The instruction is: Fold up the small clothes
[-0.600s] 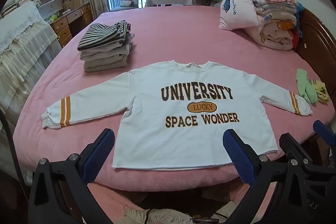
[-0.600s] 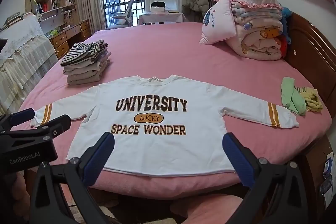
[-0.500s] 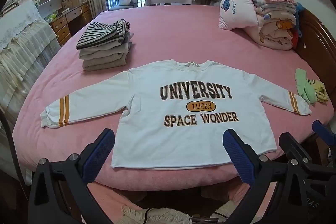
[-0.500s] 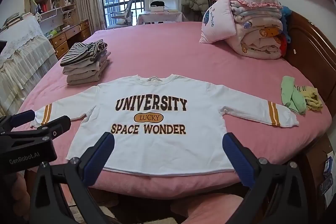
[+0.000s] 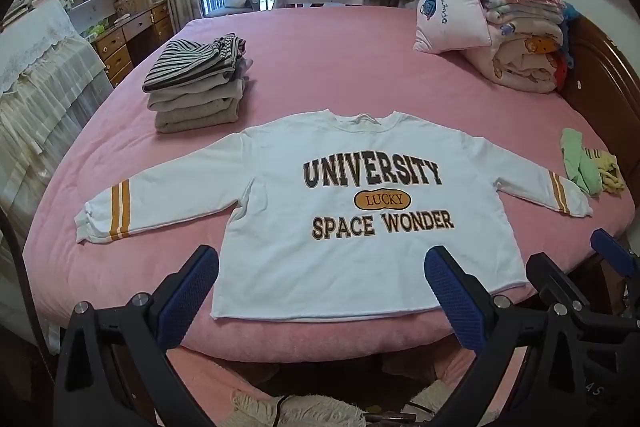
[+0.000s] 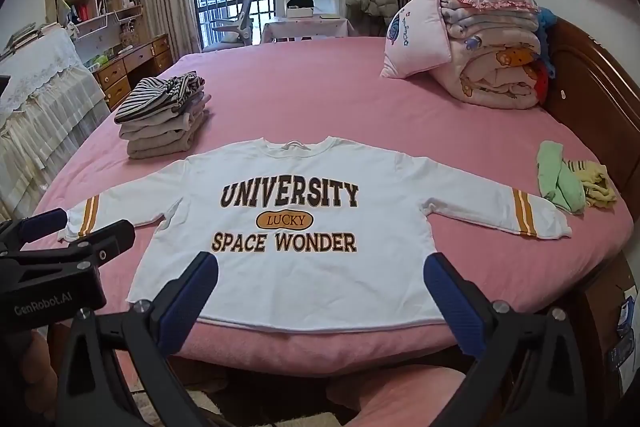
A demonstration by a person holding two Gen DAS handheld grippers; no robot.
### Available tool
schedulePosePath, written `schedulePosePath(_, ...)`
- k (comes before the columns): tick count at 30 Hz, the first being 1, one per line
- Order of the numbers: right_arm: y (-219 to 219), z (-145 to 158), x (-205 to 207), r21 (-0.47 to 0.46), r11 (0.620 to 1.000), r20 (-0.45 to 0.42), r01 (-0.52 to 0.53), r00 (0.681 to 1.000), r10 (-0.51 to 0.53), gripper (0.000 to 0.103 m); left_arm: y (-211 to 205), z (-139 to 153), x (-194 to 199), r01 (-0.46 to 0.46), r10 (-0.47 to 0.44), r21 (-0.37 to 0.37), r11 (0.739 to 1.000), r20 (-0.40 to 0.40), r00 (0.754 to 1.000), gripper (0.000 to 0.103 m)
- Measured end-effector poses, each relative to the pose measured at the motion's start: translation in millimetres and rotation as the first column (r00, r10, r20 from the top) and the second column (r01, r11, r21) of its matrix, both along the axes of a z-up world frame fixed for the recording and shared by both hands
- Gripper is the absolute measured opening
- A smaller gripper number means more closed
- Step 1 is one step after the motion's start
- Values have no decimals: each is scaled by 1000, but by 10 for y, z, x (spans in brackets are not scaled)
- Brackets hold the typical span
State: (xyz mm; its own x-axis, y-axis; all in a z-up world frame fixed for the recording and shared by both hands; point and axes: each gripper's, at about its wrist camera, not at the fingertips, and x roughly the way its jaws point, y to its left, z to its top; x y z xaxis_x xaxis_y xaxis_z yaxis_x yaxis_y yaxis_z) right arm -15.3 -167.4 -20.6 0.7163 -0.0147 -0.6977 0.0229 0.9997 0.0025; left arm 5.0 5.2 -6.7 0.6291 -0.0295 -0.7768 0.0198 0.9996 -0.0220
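A white sweatshirt (image 5: 340, 155) printed "UNIVERSITY LUCKY SPACE WONDER" lies flat, front up, on the pink bed (image 5: 320, 67), sleeves spread out with orange cuff stripes. It also shows in the right wrist view (image 6: 280, 167). My left gripper (image 5: 320, 291) is open and empty, held just short of the sweatshirt's hem at the bed's near edge. My right gripper (image 6: 320, 291) is open and empty too, near the hem. The left gripper's body shows at the left of the right wrist view (image 6: 60, 267).
A stack of folded clothes (image 5: 192, 95) sits behind the left sleeve. Green and yellow small garments (image 5: 588, 167) lie by the right cuff. Folded quilts and a pillow (image 5: 500, 27) are at the back right. A wooden headboard (image 5: 600, 75) borders the right side.
Both grippers have barely moved; the view has shifted very slightly. The sweatshirt lies as before.
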Motion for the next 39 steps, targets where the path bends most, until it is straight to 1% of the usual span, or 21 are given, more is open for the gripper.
schedulePosePath(3,7,-40,-21,1,1000,-1,0,1000,0,103,2,-12,25,-3,3,0,1000,-7,1000,102)
schedulePosePath(6,0,5,1,0,1000,-5,1,1000,-1,103,-4,-9,15,-5,5,-2,1000,-8,1000,102)
schedulePosePath(17,96,-137,18,8,1000,-20,4,1000,-4,103,-9,-20,10,-5,5,0,1000,-10,1000,102)
schedulePosePath(29,61,-120,49,27,1000,-43,-4,999,5,103,20,-50,14,-8,7,-3,1000,-22,1000,102)
schedulePosePath(39,71,-120,56,24,1000,-44,-4,999,6,103,34,-53,12,-8,8,-3,1000,-21,1000,102)
